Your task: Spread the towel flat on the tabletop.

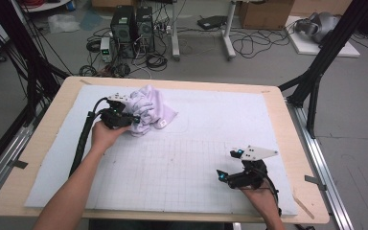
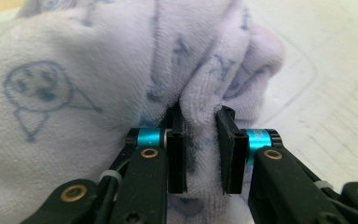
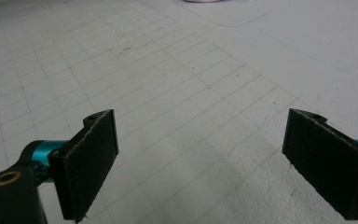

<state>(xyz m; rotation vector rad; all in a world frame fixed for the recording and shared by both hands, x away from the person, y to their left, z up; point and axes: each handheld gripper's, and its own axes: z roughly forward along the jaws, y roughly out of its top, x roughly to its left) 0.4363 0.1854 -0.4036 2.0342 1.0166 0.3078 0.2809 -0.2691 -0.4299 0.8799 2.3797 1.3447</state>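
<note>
Nearest the person, the right gripper (image 1: 235,167) rests low over the white gridded mat (image 1: 182,167) at the near right of the tabletop (image 1: 38,158), jaws spread wide with nothing but bare mat between them, well apart from the work. Farther off, at the far left of the mat, the left gripper (image 1: 133,120) is clenched on a fold of the crumpled pale lilac towel (image 1: 148,109), which lies in a loose heap printed with faint blue doodles. In the left gripper view the two black pads (image 2: 177,154) pinch a narrow ridge of terry (image 2: 200,140) that bulges up between them, and the rest of the towel mounds on either side. The risk, as I judge it, lies in that pinch: it takes a thick bunched ridge and not a clean edge or corner, so a lift could drag the whole heap in a lump instead of opening it out, or catch several layers at once. The pile is soft and springy, so the fold may also slip out of the pads under a quick pull. With the right gripper idle and far away, nothing steadies the towel, and a sideways tug could slide it across the smooth mat toward the far edge of the tabletop.
</note>
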